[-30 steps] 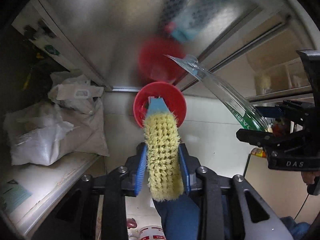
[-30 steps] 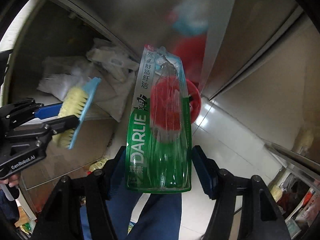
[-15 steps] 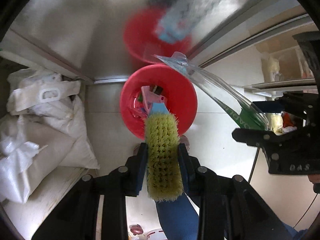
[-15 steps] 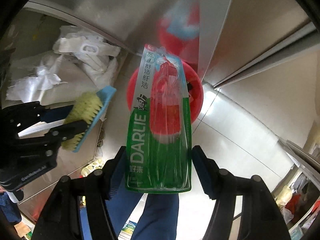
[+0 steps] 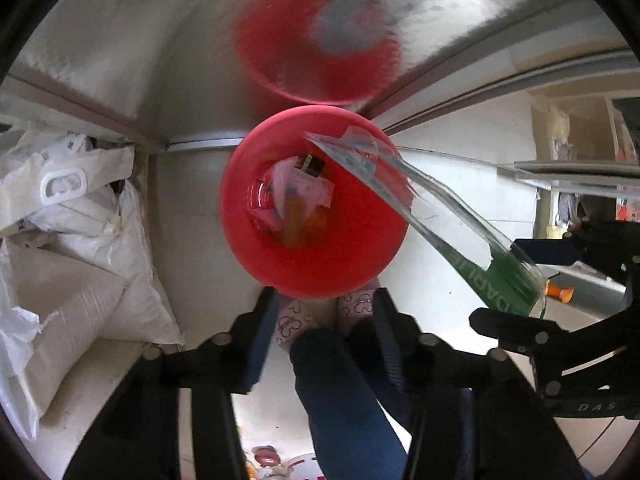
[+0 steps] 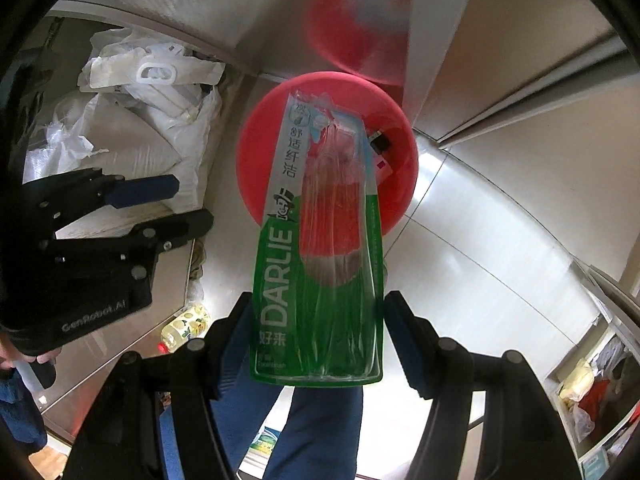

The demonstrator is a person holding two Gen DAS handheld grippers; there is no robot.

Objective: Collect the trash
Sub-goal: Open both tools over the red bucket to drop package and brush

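1. trash is gathered in a red bin (image 5: 280, 264) that stands on the pale floor against a steel cabinet (image 5: 120, 60), in whose face the bin is mirrored; wrappers, a small dark bottle and an orange item lie at its bottom.
2. both grippers are pointed steeply down over the bin's mouth, presumably so that anything let go falls straight in.
3. the left gripper (image 5: 324, 340) is seen with its jaws parted and nothing between them; they have just been opening, and the yellow brush gripped there a second ago is gone from between them. it cannot be made out for certain among the contents of the bin.
4. the right gripper (image 6: 318, 344) is closed on the lower end of a green toothbrush pack (image 6: 320, 264), its blue pads pressed to the pack's two edges.
5. the pack is held lengthwise with its far end over the bin's rim, likely so that it slides in end first.
6. white sacks (image 5: 80, 248) are heaped just beside the bin and are left untouched.
7. releasing the pack is judged the step in hand.
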